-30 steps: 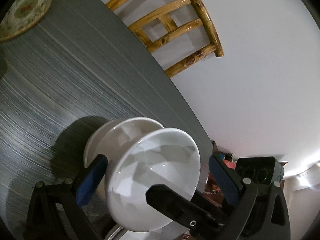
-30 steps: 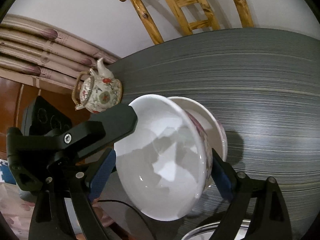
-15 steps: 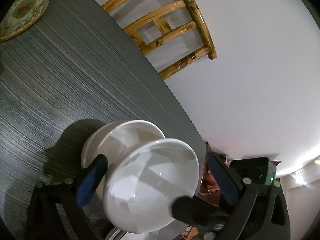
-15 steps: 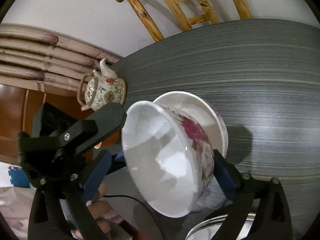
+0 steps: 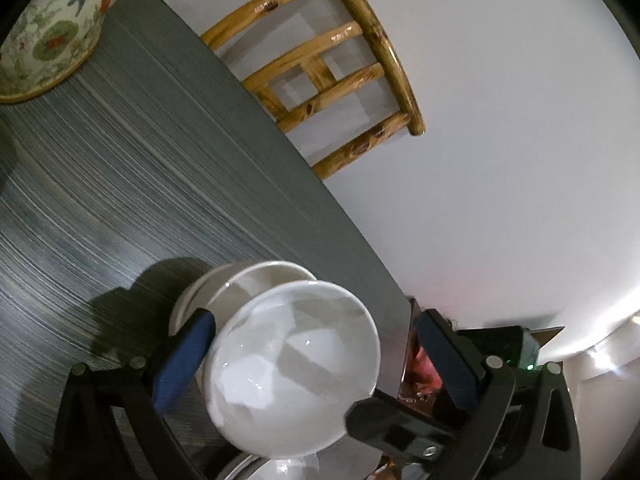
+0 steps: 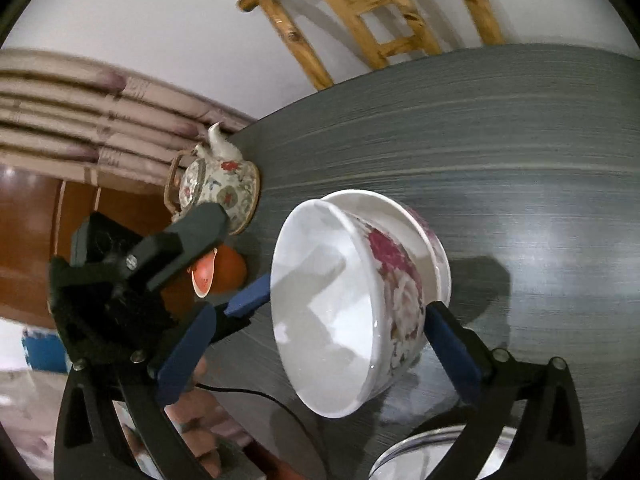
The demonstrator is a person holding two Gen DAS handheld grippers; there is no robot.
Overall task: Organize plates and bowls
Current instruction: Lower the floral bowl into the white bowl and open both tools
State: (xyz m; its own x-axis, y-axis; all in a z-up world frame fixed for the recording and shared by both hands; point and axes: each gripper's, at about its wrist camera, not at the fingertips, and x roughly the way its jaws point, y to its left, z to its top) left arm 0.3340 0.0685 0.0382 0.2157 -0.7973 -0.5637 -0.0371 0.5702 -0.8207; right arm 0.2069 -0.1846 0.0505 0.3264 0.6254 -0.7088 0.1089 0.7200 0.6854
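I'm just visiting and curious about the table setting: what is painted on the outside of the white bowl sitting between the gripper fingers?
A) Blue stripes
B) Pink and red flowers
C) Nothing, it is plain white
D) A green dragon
B: in the right wrist view the white bowl, nested in another dish on the grey table, shows pink and red blossoms on its outer wall.

Desk (image 6: 500,128) surface dark grey with fine streaked grain, curved edge. Wooden ladder-back chair (image 5: 340,64) stands just beyond the far edge, against a plain white wall (image 5: 500,120). Beige pleated curtain (image 6: 80,120) and reddish-brown wood panel (image 6: 28,240) at one side. Bright light patch low on the wall
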